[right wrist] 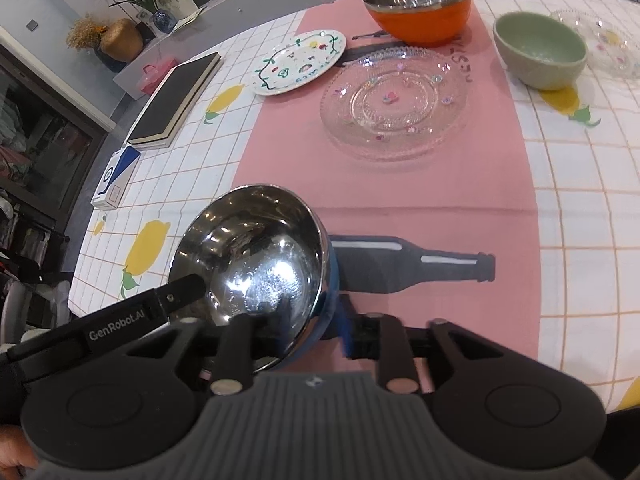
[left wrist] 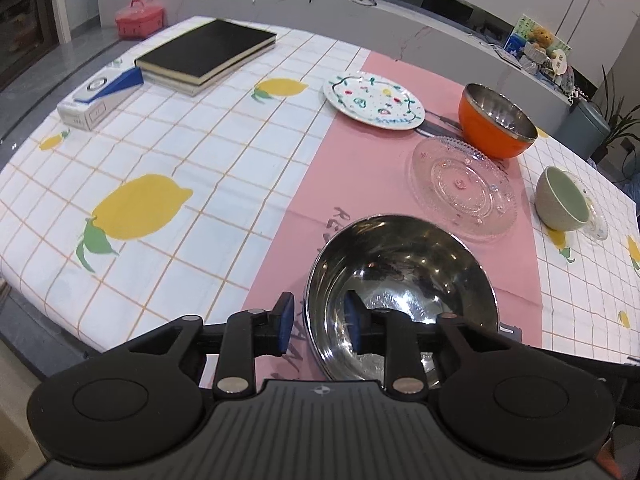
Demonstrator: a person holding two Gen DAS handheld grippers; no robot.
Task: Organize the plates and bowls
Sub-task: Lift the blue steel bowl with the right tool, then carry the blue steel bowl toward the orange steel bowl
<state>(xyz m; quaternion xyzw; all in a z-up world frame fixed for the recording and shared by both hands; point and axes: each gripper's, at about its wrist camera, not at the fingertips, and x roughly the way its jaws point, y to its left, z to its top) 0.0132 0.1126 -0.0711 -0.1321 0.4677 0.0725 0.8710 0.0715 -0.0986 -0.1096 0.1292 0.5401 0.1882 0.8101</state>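
A steel bowl (left wrist: 400, 280) with a blue outer wall (right wrist: 330, 296) sits on the pink runner near the table's front edge. My left gripper (left wrist: 320, 320) straddles its left rim, one blue pad outside and one inside, with gaps on both sides. My right gripper (right wrist: 300, 332) straddles the opposite rim, and its outer pad stands just off the blue wall. Both are open. Further back are an orange bowl (left wrist: 496, 128), a large glass plate (left wrist: 464, 188), a painted white plate (left wrist: 374, 100) and a green bowl (left wrist: 562, 200).
A small glass plate (right wrist: 608, 44) lies behind the green bowl. Stacked black books (left wrist: 208, 54) and a white-and-blue box (left wrist: 100, 98) sit at the far left. The lemon-print tablecloth (left wrist: 160, 152) spreads out to the left. A printed bottle (right wrist: 412, 268) marks the runner.
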